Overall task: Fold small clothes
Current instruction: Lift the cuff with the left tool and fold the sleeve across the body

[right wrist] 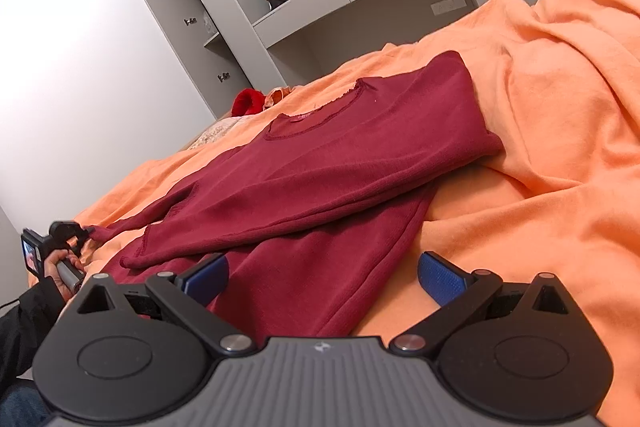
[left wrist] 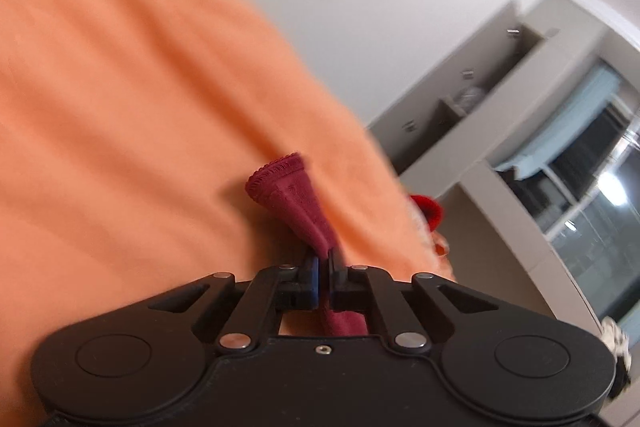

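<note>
Maroon long-sleeved top (right wrist: 340, 163): spread on the orange bedsheet (right wrist: 552, 155), one sleeve folded across the body. Left hand-held gripper (left wrist: 323, 259): jaws clamped on the other sleeve's cuff (left wrist: 286, 183), apparently low over the bed. Right hand-held gripper (right wrist: 322, 277): blue pads (right wrist: 444, 281) wide apart, holding nothing, over the top's lower hem.

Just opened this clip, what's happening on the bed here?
A person is folding a dark red long-sleeved top spread on an orange bedsheet, one handheld tool in each hand. The left tool is shut on the cuff of the sleeve stretched out to the side. The right tool hovers open over the lower part of the top, holding nothing. The other sleeve already lies folded across the body.
</note>
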{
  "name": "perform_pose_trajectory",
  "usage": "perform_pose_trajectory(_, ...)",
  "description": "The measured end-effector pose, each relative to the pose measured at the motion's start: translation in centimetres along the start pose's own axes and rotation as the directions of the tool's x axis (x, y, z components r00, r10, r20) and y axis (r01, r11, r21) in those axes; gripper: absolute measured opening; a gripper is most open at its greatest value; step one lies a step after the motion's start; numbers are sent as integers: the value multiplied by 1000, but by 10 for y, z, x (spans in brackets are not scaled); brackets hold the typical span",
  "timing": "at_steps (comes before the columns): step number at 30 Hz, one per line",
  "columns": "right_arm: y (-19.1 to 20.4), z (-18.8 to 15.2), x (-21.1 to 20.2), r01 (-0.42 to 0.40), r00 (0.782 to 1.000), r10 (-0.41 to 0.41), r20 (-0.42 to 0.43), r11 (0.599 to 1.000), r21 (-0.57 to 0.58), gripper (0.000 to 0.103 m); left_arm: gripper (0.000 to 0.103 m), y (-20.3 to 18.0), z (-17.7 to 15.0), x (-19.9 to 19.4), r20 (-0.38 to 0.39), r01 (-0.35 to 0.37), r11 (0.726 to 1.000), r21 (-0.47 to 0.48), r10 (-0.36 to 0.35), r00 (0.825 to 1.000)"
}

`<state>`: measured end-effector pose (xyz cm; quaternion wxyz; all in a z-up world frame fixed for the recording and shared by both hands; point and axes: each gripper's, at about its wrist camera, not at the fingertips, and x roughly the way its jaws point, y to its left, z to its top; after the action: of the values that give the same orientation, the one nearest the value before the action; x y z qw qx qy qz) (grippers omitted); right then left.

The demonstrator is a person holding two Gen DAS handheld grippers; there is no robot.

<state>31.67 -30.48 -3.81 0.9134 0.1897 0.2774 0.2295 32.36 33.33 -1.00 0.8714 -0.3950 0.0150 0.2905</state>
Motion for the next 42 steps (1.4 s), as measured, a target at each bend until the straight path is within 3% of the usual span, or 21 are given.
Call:
perform_pose_trajectory(4, 3, -1, -4, 15, 1000, -15, 18, 1000, -6, 103, 3, -35, 2, -13, 36, 104, 983, 153, -111, 993)
perform_pose_trajectory(6, 5, -1, -8, 26, 999, -26, 33, 1000, -8, 103, 3, -62, 2, -27, 36, 178, 953, 247, -192, 981)
perform_pose_trajectory(9, 10, 2, -15, 36, 997, -35, 63, 999, -14, 103, 3, -107, -8, -50, -29, 305, 886, 349, -315, 949)
perform_pose_trajectory(10, 12, 3, -18, 39, 996, -37, 76, 999, -19, 103, 3, -123, -15, -57, -62, 341, 858, 385, -344, 937)
perform_pose_trajectory(15, 24, 7, -34, 45, 990, -36, 135, 997, -69, 103, 3, -198, -64, -106, -184, 444, 665, 601, -425, 886)
perform_pose_trajectory(18, 29, 9, -40, 41, 988, -26, 154, 995, -94, 103, 3, -230, -90, -139, -232, 490, 580, 651, -462, 856)
perform_pose_trajectory(24, 31, 13, -49, 21, 984, -6, 180, 997, -81, 103, 3, -263, -160, -198, -354, 557, 458, 692, -457, 816)
perform_pose_trajectory(29, 31, 13, -53, 15, 984, 0, 178, 996, -84, 103, 3, -244, -224, -224, -518, 646, 305, 700, -407, 752)
perform_pose_trajectory(32, 28, 13, -52, 20, 985, -7, 172, 997, -78, 103, 4, -224, -244, -228, -583, 674, 260, 691, -351, 733)
perform_pose_trajectory(35, 25, 13, -51, 28, 986, -15, 169, 997, -70, 103, 5, -214, -250, -230, -629, 700, 235, 674, -314, 711)
perform_pose_trajectory(38, 24, 13, -49, 38, 986, -26, 166, 997, -69, 103, 11, -201, -251, -225, -691, 746, 211, 632, -283, 666)
perform_pose_trajectory(41, 23, 13, -46, 46, 986, -34, 161, 996, -71, 103, 20, -194, -254, -225, -746, 791, 166, 589, -265, 611)
perform_pose_trajectory(42, 23, 12, -44, 50, 987, -38, 158, 996, -72, 103, 21, -190, -252, -229, -755, 798, 152, 583, -261, 601)
